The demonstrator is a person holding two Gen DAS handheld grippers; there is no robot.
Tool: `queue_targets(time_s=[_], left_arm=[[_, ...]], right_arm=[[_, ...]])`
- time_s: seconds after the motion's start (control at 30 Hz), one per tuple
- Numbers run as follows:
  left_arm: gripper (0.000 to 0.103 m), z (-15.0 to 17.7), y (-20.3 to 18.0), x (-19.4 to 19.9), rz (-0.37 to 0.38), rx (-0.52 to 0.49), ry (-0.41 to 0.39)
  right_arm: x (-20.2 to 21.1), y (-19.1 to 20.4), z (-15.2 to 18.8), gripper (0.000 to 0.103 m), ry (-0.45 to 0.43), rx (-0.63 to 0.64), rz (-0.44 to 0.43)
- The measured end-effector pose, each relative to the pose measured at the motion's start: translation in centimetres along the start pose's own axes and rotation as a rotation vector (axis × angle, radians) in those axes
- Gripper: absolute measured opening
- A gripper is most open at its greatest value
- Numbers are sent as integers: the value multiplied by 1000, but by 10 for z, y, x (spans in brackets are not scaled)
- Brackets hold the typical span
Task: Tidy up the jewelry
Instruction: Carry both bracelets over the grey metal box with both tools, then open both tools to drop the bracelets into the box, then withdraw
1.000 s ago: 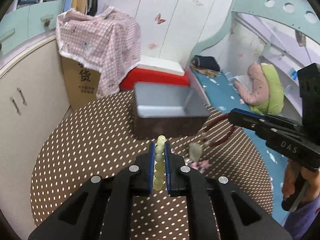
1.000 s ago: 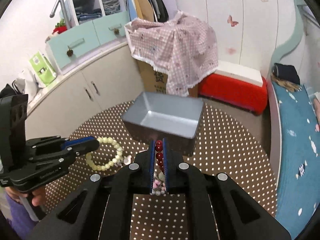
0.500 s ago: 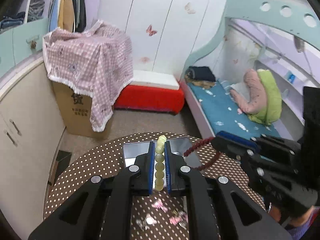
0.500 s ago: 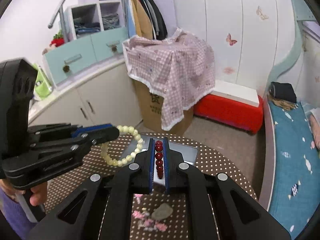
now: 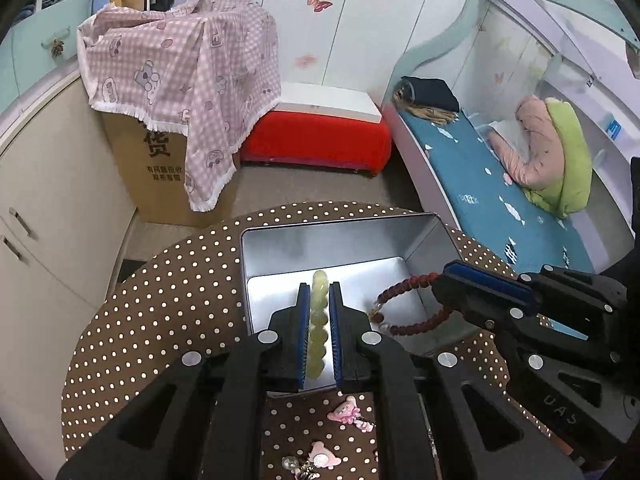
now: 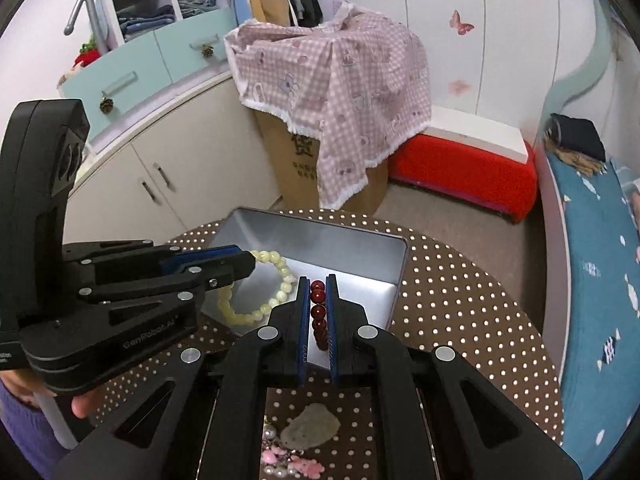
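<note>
left wrist view: the left tongs (image 5: 319,320) are clamped tight on a pale yellow bead bracelet (image 5: 318,322), its beads lined up between the blue pads and poking out past the tips. the bracelet hangs over the open silver tin box (image 5: 344,236), which sits on the round brown polka-dot table (image 5: 168,304). to the right, the right tongs (image 5: 444,280) grip a dark red bead bracelet (image 5: 404,304) whose loop hangs over the right part of the box. on the table near the camera lie pink hair clips (image 5: 346,410) and a small pearl trinket (image 5: 294,465).

right wrist view: the right tongs (image 6: 319,300) are pressed shut on the dark red bead bracelet (image 6: 318,312), held over the near edge of the tin box (image 6: 320,236). at left, the left tongs (image 6: 250,262) hold the pale yellow bead bracelet (image 6: 260,292), its loop dangling over the box's left side. a hand (image 6: 82,404) shows under that tool. a flat pale stone (image 6: 310,426) and pink clips (image 6: 292,462) lie on the table (image 6: 460,312) below.
</note>
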State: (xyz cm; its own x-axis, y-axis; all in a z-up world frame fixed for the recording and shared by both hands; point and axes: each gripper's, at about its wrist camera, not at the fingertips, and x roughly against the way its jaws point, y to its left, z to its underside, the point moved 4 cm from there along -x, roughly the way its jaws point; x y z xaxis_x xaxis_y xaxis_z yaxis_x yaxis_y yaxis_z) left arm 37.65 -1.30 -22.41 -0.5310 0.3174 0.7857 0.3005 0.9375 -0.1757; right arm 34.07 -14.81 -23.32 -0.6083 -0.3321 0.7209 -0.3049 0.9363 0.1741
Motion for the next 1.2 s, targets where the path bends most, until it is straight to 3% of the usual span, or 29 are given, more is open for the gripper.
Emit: queue_targets(time_s=[0.13,0.23,0.53,0.63,0.7,0.73,0.77,0.83,0.9,1.03,1.2], left_arm=[[11,0,-1,-1,9,-1,10],[25,2,-2,1,-4,-2,3],[37,7,-1,24,-3,21,-39],[48,10,-1,41,-11,34,-70],[51,14,0,57,-24,41,-99],[55,16,0,63,-29,42,-111],[57,20,0,72,-42,43,-131],[64,27,2,90,-84,47,-175],[65,34,3,104,-108,43,-204],[77,56,3,130,-154,48,-264],[78,86,2,138,-201,40,-272]], right_arm=[[-4,-4,4,9,11,-12,-1],[-5,-8,8,9,29,-24,-4],[7,-8,16,11,37,-35,2],[22,-5,14,12,13,-41,11],[37,-4,15,23,-11,-39,16],[46,-2,15,42,-29,-37,27],[56,0,16,50,-52,-29,38],[71,6,18,50,-73,-7,49],[85,10,21,51,-96,0,54],[110,19,35,59,-130,24,84],[124,21,58,60,-145,23,121]])
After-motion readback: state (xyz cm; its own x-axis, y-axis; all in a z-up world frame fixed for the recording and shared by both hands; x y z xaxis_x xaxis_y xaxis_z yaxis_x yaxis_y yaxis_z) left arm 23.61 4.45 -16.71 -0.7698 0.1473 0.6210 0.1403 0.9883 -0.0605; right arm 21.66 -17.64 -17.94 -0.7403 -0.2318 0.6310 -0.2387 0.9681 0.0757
